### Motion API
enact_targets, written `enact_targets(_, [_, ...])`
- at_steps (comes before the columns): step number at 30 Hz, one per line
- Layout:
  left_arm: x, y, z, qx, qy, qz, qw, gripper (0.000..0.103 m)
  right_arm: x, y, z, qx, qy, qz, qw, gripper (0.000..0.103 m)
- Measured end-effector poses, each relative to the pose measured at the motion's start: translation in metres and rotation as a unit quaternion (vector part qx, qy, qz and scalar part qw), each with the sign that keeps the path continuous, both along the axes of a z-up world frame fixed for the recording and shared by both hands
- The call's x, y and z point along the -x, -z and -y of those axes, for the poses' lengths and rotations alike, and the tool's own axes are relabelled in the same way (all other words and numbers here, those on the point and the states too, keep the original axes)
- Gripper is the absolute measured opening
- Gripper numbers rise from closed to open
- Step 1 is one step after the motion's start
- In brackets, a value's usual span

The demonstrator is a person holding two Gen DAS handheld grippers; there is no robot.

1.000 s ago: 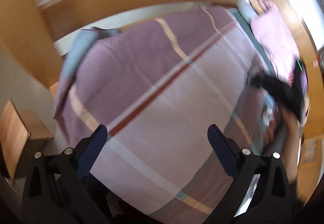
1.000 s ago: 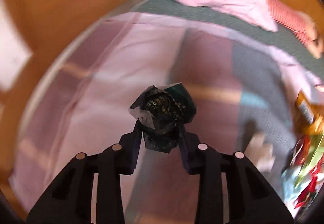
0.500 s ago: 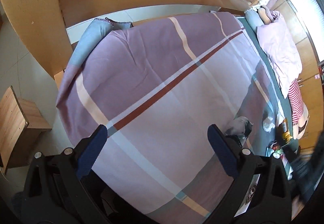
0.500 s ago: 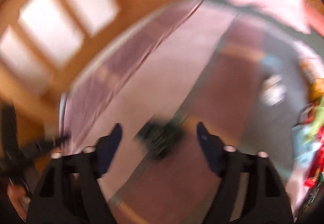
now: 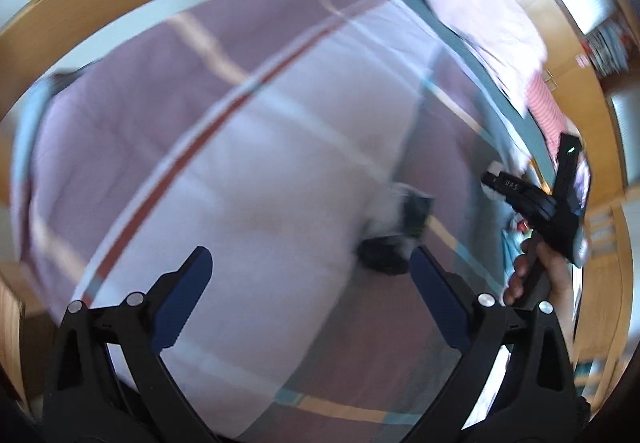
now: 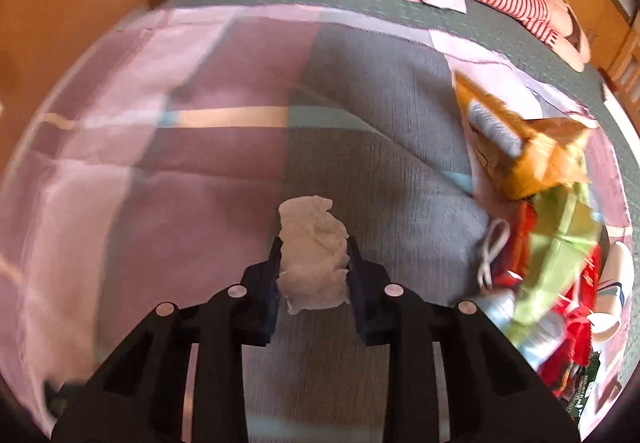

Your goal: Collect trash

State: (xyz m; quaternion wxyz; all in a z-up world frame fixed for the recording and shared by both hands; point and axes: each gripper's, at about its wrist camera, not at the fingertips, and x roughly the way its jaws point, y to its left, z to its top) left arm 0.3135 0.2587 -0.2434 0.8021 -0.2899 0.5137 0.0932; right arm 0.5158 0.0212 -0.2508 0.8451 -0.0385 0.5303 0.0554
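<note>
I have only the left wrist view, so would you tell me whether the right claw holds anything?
Observer: Yes, the right claw is shut on a crumpled white tissue.
Operator: Thank you. Is other trash near it?
Observer: An orange bag lies on the bed, off to the claw's right.
Operator: Anything else over there?
Observer: A green wrapper lies nearer than the bag, with a white cable at its left side.
</note>
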Motion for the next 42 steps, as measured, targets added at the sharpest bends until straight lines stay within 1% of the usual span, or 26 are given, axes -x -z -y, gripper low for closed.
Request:
enact_targets(2, [-0.026, 0.004, 0.02, -0.003, 0.066, -0.003, 0.9978, 0.098, 0.021, -0.024, 0.009, -0.016, -0.013, 0.008, 1.0, 0.031])
enact_targets(3, [-0.034, 0.006, 0.029, -0.008, 0.09, -0.003, 0.9959, 0.098, 0.034, -0.036, 0.014, -0.022, -0.021, 0.01, 0.999, 0.031])
enact_targets(4, [-0.043, 0.009, 0.04, -0.018, 0.114, -0.003, 0.9933, 0.098, 0.045, -0.047, 0.019, -0.027, -0.027, 0.013, 0.999, 0.031])
enact_targets(5, [-0.053, 0.016, 0.054, -0.042, 0.144, -0.007, 0.9887, 0.098, 0.057, -0.059, 0.026, -0.033, -0.034, 0.016, 0.999, 0.031])
enact_targets(6, [-0.058, 0.02, 0.062, -0.059, 0.156, -0.012, 0.9859, 0.098, 0.078, -0.074, 0.034, -0.041, -0.043, 0.02, 0.998, 0.031])
enact_targets(7, [-0.065, 0.027, 0.072, -0.086, 0.169, -0.021, 0.9816, 0.093, 0.093, -0.084, 0.04, -0.046, -0.05, 0.022, 0.997, 0.031])
enact_targets(8, [-0.067, 0.03, 0.077, -0.099, 0.175, -0.025, 0.9794, 0.079, 0.112, -0.095, 0.047, -0.05, -0.057, 0.026, 0.997, 0.031])
enact_targets(9, [-0.07, 0.034, 0.082, -0.105, 0.183, -0.028, 0.977, 0.066, 0.134, -0.105, 0.055, -0.05, -0.062, 0.032, 0.996, 0.031])
enact_targets(10, [-0.071, 0.039, 0.086, -0.102, 0.191, -0.035, 0.9758, 0.05, 0.15, -0.113, 0.062, -0.049, -0.064, 0.038, 0.996, 0.031])
enact_targets(12, [-0.068, 0.04, 0.09, -0.101, 0.189, -0.03, 0.9764, 0.049, 0.191, -0.129, 0.082, -0.046, -0.056, 0.056, 0.996, 0.031])
enact_targets(14, [-0.061, 0.034, 0.097, -0.122, 0.186, -0.018, 0.9749, 0.046, 0.22, -0.138, 0.102, -0.053, -0.04, 0.068, 0.995, 0.031])
enact_targets(16, [-0.043, 0.016, 0.106, -0.144, 0.184, 0.008, 0.9724, 0.046, 0.253, -0.15, 0.126, -0.064, -0.015, 0.085, 0.994, 0.031])
enact_targets(17, [-0.03, 0.0, 0.111, -0.154, 0.186, 0.031, 0.97, 0.046, 0.266, -0.154, 0.135, -0.066, -0.004, 0.095, 0.993, 0.031])
enact_targets(19, [-0.001, -0.031, 0.124, -0.172, 0.191, 0.073, 0.9636, 0.046, 0.299, -0.162, 0.153, -0.07, 0.018, 0.116, 0.991, 0.031])
enact_targets(20, [0.023, -0.052, 0.134, -0.186, 0.19, 0.101, 0.9587, 0.046, 0.311, -0.165, 0.161, -0.074, 0.026, 0.123, 0.989, 0.031])
enact_targets(21, [0.037, -0.064, 0.14, -0.192, 0.188, 0.116, 0.9562, 0.046, 0.327, -0.168, 0.168, -0.077, 0.038, 0.132, 0.988, 0.031])
enact_targets(22, [0.061, -0.082, 0.149, -0.198, 0.187, 0.138, 0.9523, 0.046, 0.337, -0.17, 0.174, -0.078, 0.045, 0.138, 0.986, 0.031])
enact_targets(25, [0.111, -0.116, 0.17, -0.207, 0.185, 0.18, 0.9436, 0.047, 0.367, -0.176, 0.181, -0.072, 0.057, 0.159, 0.983, 0.031])
enact_targets(26, [0.13, -0.128, 0.177, -0.211, 0.186, 0.195, 0.9396, 0.047, 0.385, -0.183, 0.182, -0.072, 0.055, 0.172, 0.981, 0.031])
enact_targets(28, [0.161, -0.148, 0.194, -0.227, 0.188, 0.217, 0.9306, 0.047, 0.405, -0.189, 0.183, -0.074, 0.052, 0.188, 0.978, 0.031])
enact_targets(31, [0.195, -0.17, 0.215, -0.244, 0.189, 0.244, 0.9196, 0.047, 0.434, -0.2, 0.185, -0.069, 0.048, 0.211, 0.974, 0.031])
enact_targets(33, [0.216, -0.179, 0.222, -0.248, 0.187, 0.257, 0.9153, 0.047, 0.452, -0.208, 0.188, -0.058, 0.047, 0.227, 0.971, 0.031])
enact_targets(37, [0.25, -0.195, 0.234, -0.248, 0.19, 0.276, 0.9089, 0.047, 0.477, -0.217, 0.193, -0.054, 0.047, 0.249, 0.966, 0.031])
enact_targets(42, [0.278, -0.204, 0.246, -0.245, 0.196, 0.287, 0.9049, 0.048, 0.496, -0.224, 0.2, -0.065, 0.047, 0.262, 0.962, 0.031])
